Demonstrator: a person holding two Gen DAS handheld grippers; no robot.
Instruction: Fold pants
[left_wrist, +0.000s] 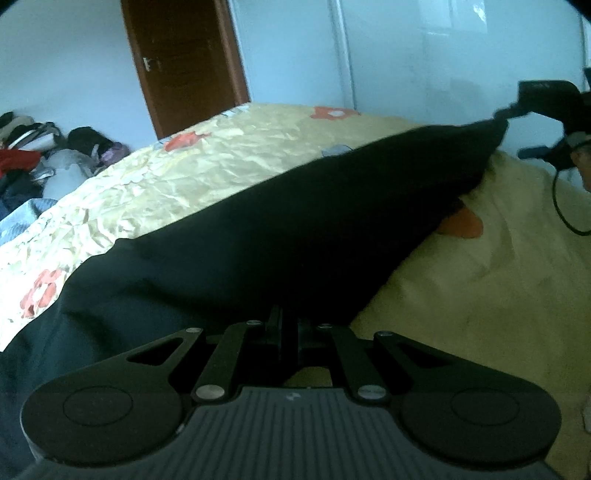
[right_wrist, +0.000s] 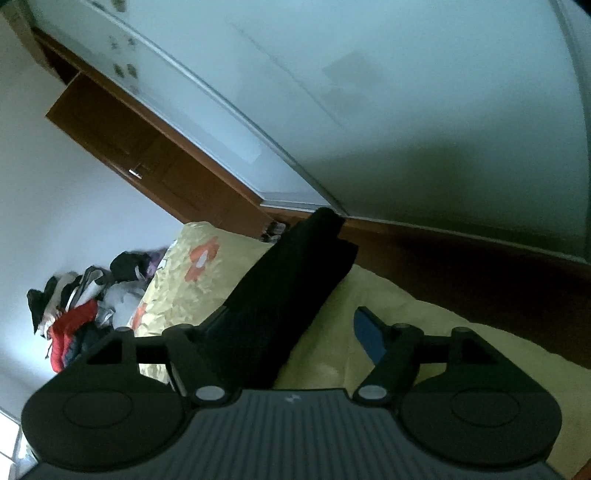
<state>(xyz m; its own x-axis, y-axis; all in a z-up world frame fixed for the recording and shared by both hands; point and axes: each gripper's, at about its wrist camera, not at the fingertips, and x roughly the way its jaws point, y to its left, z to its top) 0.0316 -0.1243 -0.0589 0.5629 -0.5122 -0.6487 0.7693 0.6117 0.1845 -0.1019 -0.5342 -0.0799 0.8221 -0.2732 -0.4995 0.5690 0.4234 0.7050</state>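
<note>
Black pants (left_wrist: 258, 236) are lifted in a taut span above a bed (left_wrist: 184, 177) with a yellow floral sheet. The left claw (left_wrist: 290, 325) is clamped on one edge; the right claw (right_wrist: 291, 332) stands wide apart, with cloth draped over one finger. Folding looks barely begun.

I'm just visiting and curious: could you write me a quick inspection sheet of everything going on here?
Surface: bed with a crumpled yellow flowered cover.
Job's things: black pants lying across the bed, one end lifted.
Clutter: pile of clothes beyond the bed.
Tools: left tool shut on the pants; right tool open, pants resting against one finger.
Cables: black cable looping below the right tool.
Surroundings: brown door, pale walls, white sliding panels.
</note>
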